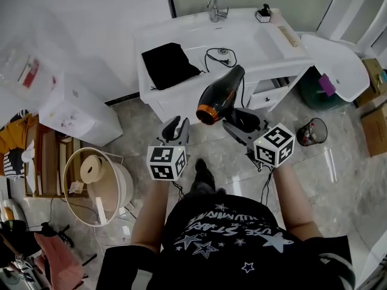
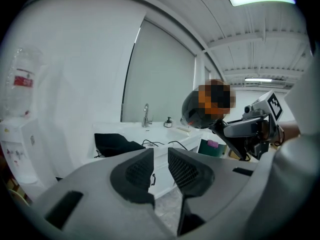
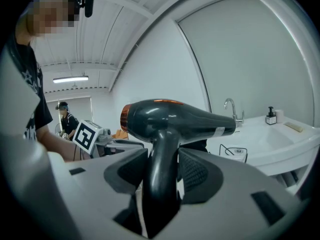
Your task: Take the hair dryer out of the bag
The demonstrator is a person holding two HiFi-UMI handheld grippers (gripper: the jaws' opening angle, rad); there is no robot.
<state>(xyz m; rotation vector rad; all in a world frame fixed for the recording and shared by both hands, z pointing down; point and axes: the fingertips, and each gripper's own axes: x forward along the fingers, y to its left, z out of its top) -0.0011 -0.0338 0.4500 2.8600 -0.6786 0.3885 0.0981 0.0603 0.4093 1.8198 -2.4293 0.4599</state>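
right gripper (image 3: 162,159) fingers clamp hair dryer (image 3: 185,118) handle; left gripper (image 2: 160,159) fingers narrow, empty; bag (image 1: 169,64) seemingly flat on counter (image 1: 272,46).

Head view looks down; all views share the washbasin (image 1: 242,35).

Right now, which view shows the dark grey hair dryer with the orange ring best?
Right gripper view: the dark grey hair dryer fills the frame, handle clamped in the right claw. Head view shows it smaller, from above. Left gripper view shows it distant, partly blurred over.
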